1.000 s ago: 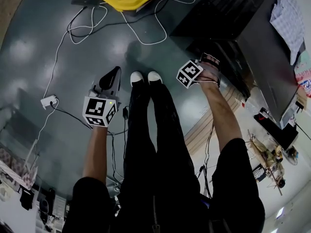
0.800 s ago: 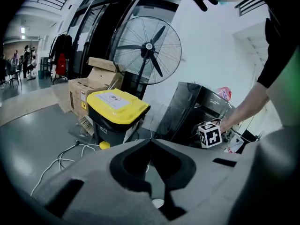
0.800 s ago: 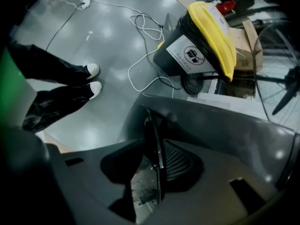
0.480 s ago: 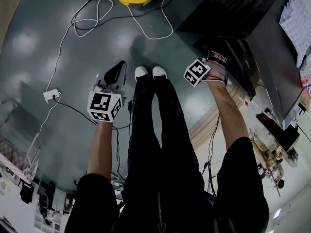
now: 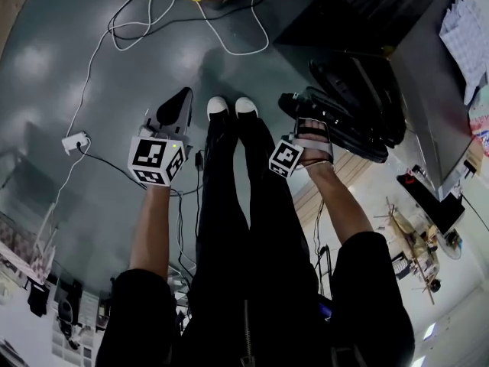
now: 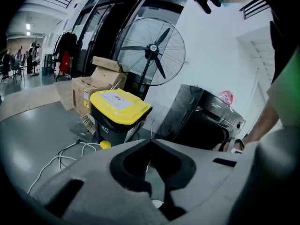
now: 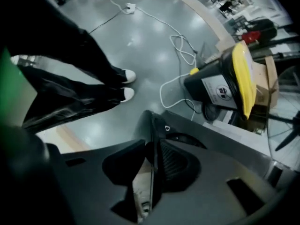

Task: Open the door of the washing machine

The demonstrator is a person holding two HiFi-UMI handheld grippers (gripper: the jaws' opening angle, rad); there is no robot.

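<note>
At two o'clock in the head view, the door [image 5: 348, 121] stands swung out from the washing machine [image 5: 416, 67]. The right gripper [image 7: 152, 146] has just been closing its jaws, and they now pinch the door's thin edge. At ten o'clock, the left gripper [image 6: 150, 142] has its jaws together, empty.

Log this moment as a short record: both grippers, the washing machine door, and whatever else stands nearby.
left gripper: jaws together, nothing between them, held beside the person's legs
right gripper: jaws have just been closing, now shut on the door's edge
door: swung out from the machine's front
washing machine: dark body, on the person's right
nearby: yellow-lidded bin, standing fan, white cables across the grey floor
</note>
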